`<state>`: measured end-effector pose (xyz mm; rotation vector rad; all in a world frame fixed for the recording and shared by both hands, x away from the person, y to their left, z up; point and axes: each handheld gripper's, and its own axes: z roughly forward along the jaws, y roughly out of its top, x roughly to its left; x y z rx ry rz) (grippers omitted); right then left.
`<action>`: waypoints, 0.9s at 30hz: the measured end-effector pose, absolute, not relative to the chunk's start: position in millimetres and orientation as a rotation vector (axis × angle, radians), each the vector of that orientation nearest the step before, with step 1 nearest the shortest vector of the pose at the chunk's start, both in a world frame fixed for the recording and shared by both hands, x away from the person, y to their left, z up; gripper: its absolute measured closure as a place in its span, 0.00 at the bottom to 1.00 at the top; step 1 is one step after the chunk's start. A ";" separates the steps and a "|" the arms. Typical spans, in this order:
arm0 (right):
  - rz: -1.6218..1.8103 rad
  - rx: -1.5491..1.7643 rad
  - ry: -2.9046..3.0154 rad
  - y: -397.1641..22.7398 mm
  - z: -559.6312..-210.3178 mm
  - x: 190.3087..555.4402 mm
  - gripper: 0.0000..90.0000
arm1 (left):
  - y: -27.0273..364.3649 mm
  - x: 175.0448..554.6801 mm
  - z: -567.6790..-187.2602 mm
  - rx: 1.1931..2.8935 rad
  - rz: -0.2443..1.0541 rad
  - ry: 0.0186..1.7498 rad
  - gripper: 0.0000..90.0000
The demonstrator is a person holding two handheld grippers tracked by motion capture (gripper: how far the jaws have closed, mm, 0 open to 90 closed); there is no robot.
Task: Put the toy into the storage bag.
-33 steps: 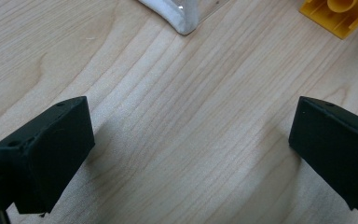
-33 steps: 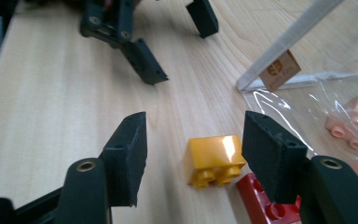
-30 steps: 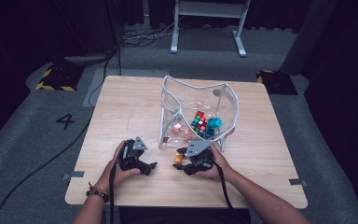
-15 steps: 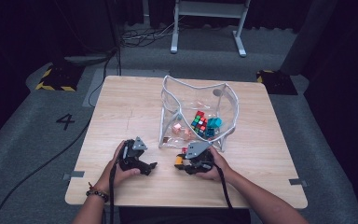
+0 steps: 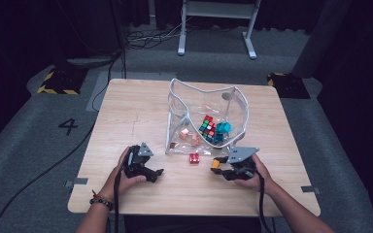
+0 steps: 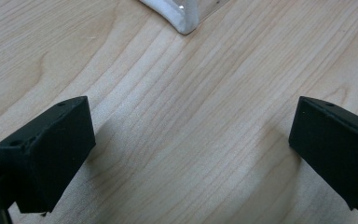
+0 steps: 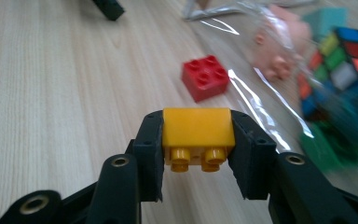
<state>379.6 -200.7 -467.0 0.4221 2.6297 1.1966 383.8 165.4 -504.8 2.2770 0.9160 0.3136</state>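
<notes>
My right gripper [image 5: 222, 168] is shut on a yellow toy brick [image 7: 198, 133], its studs pointing back toward the camera; in the high view the yellow brick [image 5: 215, 165] sits at the jaw tips, near the table's front right. A red brick [image 5: 194, 158] lies on the wood just in front of a clear plastic bag [image 5: 194, 99]; the right gripper view shows this red brick [image 7: 206, 77] beyond the jaws. My left gripper [image 5: 154, 173] rests at the front left, open, with bare table between its jaws in the left gripper view [image 6: 191, 154].
The bag holds a colour cube [image 5: 207, 127], a teal piece [image 5: 223, 127] and a pink toy [image 5: 184, 133]. A corner of the bag [image 6: 182, 18] lies ahead of the left jaws. The wooden table [image 5: 136, 107] is bare at the left and back.
The right hand has slid to the right along the table's front with the yellow brick in its jaws. The left hand has stayed where it was.
</notes>
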 end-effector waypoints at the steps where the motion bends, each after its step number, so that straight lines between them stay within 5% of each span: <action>1: 1.225 0.433 2.609 -208.8 -465.1 382.8 0.66 | 165.7 383.9 -504.4 2.281 0.307 0.914 0.00; 14: 1.232 0.725 2.405 -288.3 -444.7 423.7 0.66 | 165.7 384.0 -504.4 2.281 0.308 0.914 0.00; 27: 1.164 0.895 2.231 -318.9 -408.4 491.3 0.66 | 165.4 384.4 -504.9 2.279 0.296 0.912 0.00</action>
